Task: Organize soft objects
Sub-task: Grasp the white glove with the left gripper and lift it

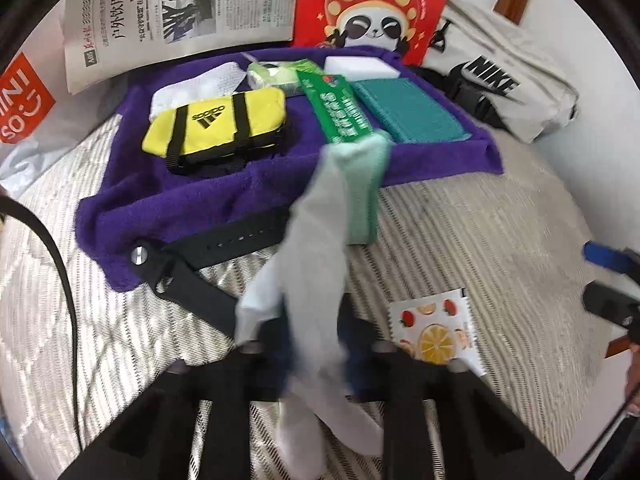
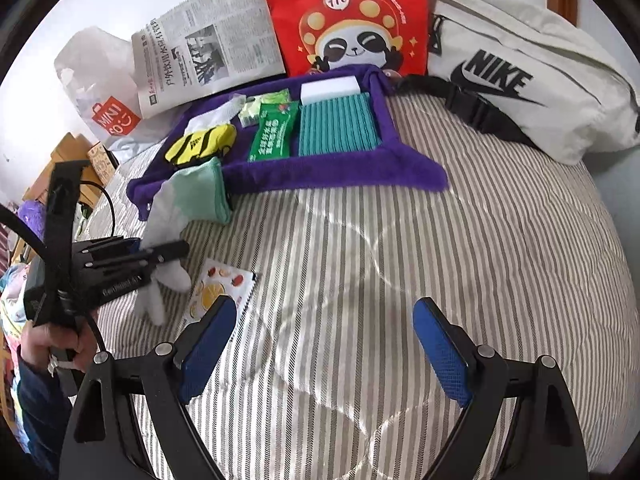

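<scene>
L gripper [image 2: 160, 256] held level over bed [image 2: 360, 260], jaws clamped on grey-green sock [image 1: 320, 240]. R gripper [image 2: 324, 344] low, jaws wide, bare. Only R view shows sock toe at purple tray's [image 2: 340, 172] 7 o'clock corner.

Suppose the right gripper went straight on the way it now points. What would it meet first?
The right gripper is open above the bare striped bedspread. Ahead, the first thing in line looks like the near edge of the purple tray, though depth is hard to judge; if angled downward, it would meet the bedspread first.

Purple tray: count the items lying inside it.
6 in the purple tray: white cloth, yellow pouch, pale green pack, green packet, white sponge, teal cloth. More may hide underneath.
</scene>
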